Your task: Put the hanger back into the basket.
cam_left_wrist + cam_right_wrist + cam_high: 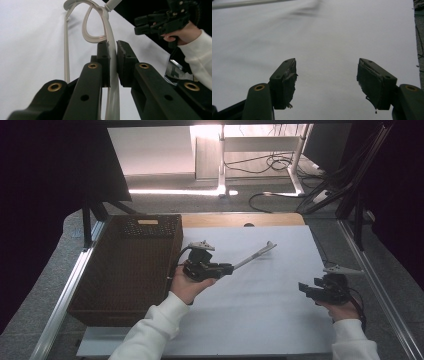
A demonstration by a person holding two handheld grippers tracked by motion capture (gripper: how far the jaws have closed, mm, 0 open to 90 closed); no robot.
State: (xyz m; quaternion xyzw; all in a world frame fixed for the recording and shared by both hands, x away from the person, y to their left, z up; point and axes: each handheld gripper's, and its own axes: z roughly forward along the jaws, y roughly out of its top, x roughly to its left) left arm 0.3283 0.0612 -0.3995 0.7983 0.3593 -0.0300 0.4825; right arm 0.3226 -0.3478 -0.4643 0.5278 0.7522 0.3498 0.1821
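White sheeting (260, 320) covered most of the table, with a strip of bare wood at its far edge and grey floor, cables and a desk frame in the background. At the sheet's left side sat a dark woven basket (125, 270), deep and rectangular.

Just right of the basket, the left gripper (227, 268) was held above the sheet, pointing to the right, and its jaws were clenched on a pale plastic clothes hanger (254, 255). In the high view the hanger stuck out from the jaws as a thin pale bar, slanting up and away over the middle of the sheet, clear of the surface. The left gripper view looked along the black jaws, with the hanger (110, 45) pinched between the two pads and its curved neck and loop reaching past them.

Well apart, near the right edge of the sheet, the right gripper (306, 288) pointed left toward the middle. Its jaws stood apart with only white sheet between them, as the right gripper view showed plainly, the right gripper (327, 82) grasping nothing.
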